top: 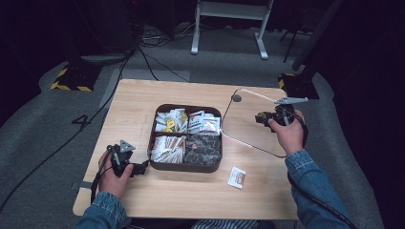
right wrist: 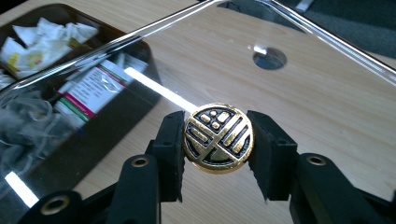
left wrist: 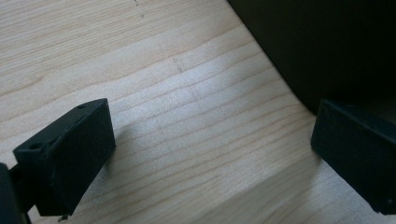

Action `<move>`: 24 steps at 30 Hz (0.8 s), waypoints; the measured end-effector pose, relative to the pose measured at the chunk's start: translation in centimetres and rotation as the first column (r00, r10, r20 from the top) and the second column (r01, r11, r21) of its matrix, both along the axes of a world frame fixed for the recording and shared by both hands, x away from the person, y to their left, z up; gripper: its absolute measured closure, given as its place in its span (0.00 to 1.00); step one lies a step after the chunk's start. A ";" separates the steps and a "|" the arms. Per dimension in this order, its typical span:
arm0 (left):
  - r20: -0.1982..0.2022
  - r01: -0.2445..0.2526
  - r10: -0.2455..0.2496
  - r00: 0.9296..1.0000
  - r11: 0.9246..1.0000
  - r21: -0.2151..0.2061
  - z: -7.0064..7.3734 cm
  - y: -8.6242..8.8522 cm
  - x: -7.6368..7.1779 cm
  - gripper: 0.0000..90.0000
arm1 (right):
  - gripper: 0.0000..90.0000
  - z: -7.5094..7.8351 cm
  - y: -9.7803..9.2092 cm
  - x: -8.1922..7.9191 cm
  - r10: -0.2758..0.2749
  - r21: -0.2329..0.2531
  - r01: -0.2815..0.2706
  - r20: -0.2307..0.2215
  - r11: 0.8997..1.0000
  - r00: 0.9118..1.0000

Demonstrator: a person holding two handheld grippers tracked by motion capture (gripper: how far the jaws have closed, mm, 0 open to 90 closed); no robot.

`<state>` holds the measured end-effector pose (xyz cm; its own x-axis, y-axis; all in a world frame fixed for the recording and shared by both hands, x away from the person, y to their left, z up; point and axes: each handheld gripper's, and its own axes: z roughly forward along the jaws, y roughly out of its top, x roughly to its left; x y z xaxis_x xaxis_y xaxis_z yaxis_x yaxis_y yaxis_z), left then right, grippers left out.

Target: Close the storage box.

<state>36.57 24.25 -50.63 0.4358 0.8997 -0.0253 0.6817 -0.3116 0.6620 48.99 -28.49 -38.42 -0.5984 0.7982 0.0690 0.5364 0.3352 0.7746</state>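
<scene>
On the right half of the wooden table (top: pixel 191 191), a clear lid (top: pixel 253 119) with a rounded outline is held up at a tilt, its lower left edge near the dark compartment tray (top: pixel 186 167). Lid knob (right wrist: pixel 218 137): round, gold and black, patterned face; sits squarely between the two black jaws of the right gripper (right wrist: pixel 217 154), one pad pressed to each side of its rim, so the jaws are pinching the knob. Seen through the lid in the right gripper view: table grain, a small dark round mark, and part of the tray with its packets. Right gripper (top: pixel 267 118) in the high view: held in the person's right hand, pointing left toward the tray, grey three-cornered plate on top. Tray: four compartments, standing at mid-table; white and yellow sachets (top: pixel 171 120) in the rear left, printed packets (top: pixel 203 121) in the rear right, pale wrapped sachets (top: pixel 168 149) in the front left, dark mesh bags (top: pixel 203 149) in the front right. Left gripper (top: pixel 136 168): low on the table at the tray's front left corner, jaws spread wide with bare wood between them; in the left gripper view the far jaw lies just beside the tray's dark wall (left wrist: pixel 327 46). Loose sachet (top: pixel 237 177): white with a red print, flat on the table in front of the tray's right corner, apart from both grippers.
</scene>
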 end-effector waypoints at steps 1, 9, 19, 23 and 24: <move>-0.004 0.003 -0.003 1.000 1.000 -0.001 0.0 0.0 0.0 0.00 | 0.65 0.3 0.4 0.0 0.011 0.001 -0.011 0.003 1.000 1.000; -0.002 0.013 -0.013 1.000 1.000 0.000 0.0 0.2 -0.2 0.00 | 0.65 2.0 4.0 -0.5 0.101 0.014 -0.102 0.022 0.995 0.995; -0.002 0.012 -0.012 1.000 1.000 0.000 0.0 0.2 -0.2 0.00 | 0.65 2.8 8.7 -1.2 0.195 0.044 -0.195 0.015 0.980 0.981; -0.002 0.012 -0.012 1.000 1.000 0.000 0.0 0.2 -0.2 0.00 | 0.65 2.8 10.6 -1.3 0.230 0.043 -0.230 0.016 0.972 0.973; -0.002 0.012 -0.012 1.000 1.000 0.000 0.0 0.2 -0.2 0.00 | 0.65 2.8 11.1 -1.3 0.239 0.045 -0.240 0.019 0.970 0.971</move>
<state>36.36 24.46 -50.62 0.4464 0.8944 -0.0264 0.6791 -0.3194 0.6610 47.70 -17.44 -35.59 -0.7731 0.6274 0.0933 0.4343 0.4164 0.7987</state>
